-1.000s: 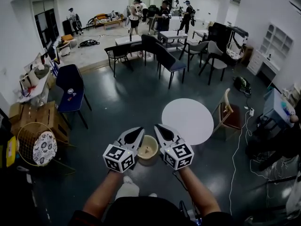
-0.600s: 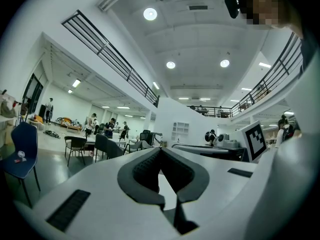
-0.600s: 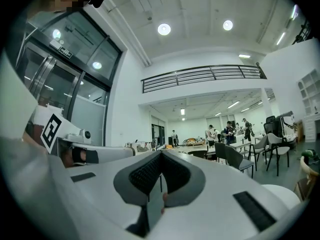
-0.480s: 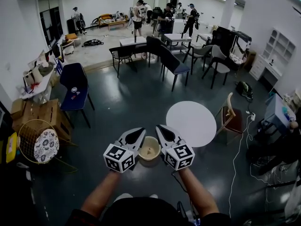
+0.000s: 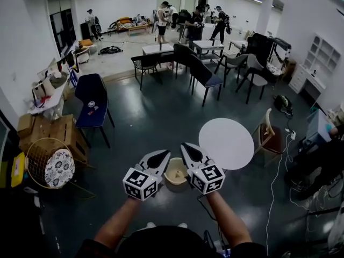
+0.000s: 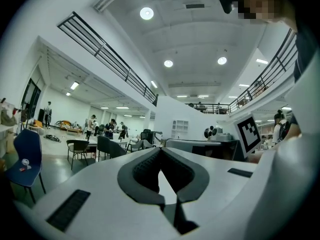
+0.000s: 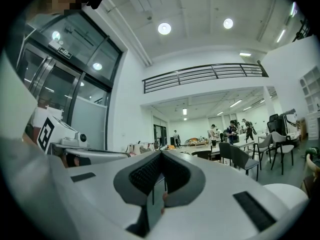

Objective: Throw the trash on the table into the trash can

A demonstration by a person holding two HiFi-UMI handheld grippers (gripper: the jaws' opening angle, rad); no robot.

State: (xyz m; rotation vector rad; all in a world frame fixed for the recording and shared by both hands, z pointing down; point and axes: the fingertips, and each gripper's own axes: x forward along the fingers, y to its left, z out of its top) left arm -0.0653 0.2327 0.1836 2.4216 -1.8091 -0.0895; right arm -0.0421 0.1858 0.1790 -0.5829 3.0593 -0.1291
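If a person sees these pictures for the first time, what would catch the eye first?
First come the two grippers held out low in the middle of the head view: the left gripper and the right gripper, both shut with nothing in them. Between them shows a small beige trash can, and just to its right stands a round white table.

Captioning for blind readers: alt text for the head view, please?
The left hand-held gripper and the right hand-held gripper, both shut and empty, are held side by side above a small beige bin on the dark floor. A round white table stands to its right; chairs and people fill the room beyond.
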